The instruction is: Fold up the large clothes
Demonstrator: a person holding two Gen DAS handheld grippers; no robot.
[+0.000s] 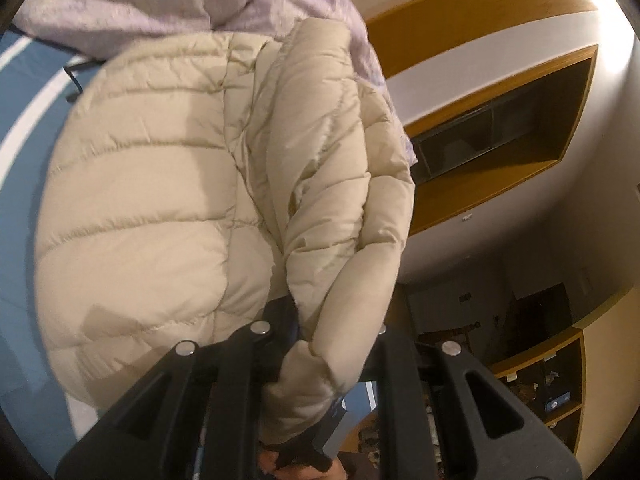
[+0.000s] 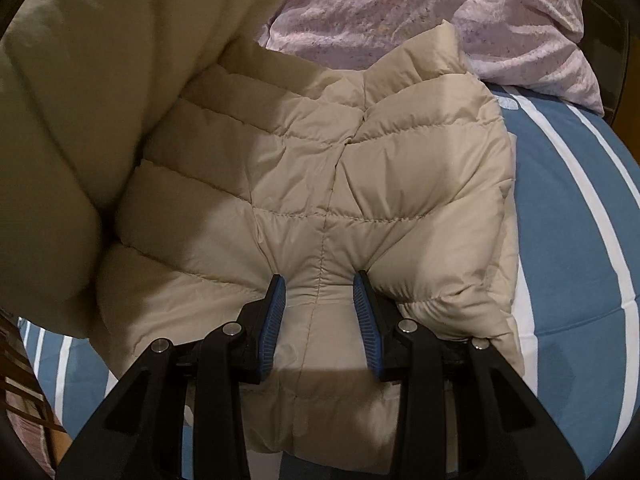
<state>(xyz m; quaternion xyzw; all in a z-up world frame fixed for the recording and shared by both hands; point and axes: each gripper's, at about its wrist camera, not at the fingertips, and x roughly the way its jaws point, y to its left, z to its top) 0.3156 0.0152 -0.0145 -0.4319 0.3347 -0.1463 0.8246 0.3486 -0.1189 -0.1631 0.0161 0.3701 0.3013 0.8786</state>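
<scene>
A beige quilted puffer jacket [image 2: 320, 184] lies on a blue bedsheet with white stripes [image 2: 568, 240]. My left gripper [image 1: 304, 344] is shut on a sleeve of the jacket [image 1: 328, 240] and holds it raised above the jacket's body [image 1: 152, 184]; the sleeve hides the fingertips. The lifted sleeve shows at the upper left of the right wrist view [image 2: 80, 112]. My right gripper [image 2: 320, 312] is open, its blue-padded fingers [image 2: 276, 320] pressed down on the jacket with a ridge of fabric bulging between them.
A crumpled lilac duvet [image 2: 440, 12] lies at the far side of the bed, behind the jacket. In the left wrist view, wooden wall shelving with a dark screen [image 1: 480, 136] and low shelves [image 1: 548, 384] stand beyond the bed.
</scene>
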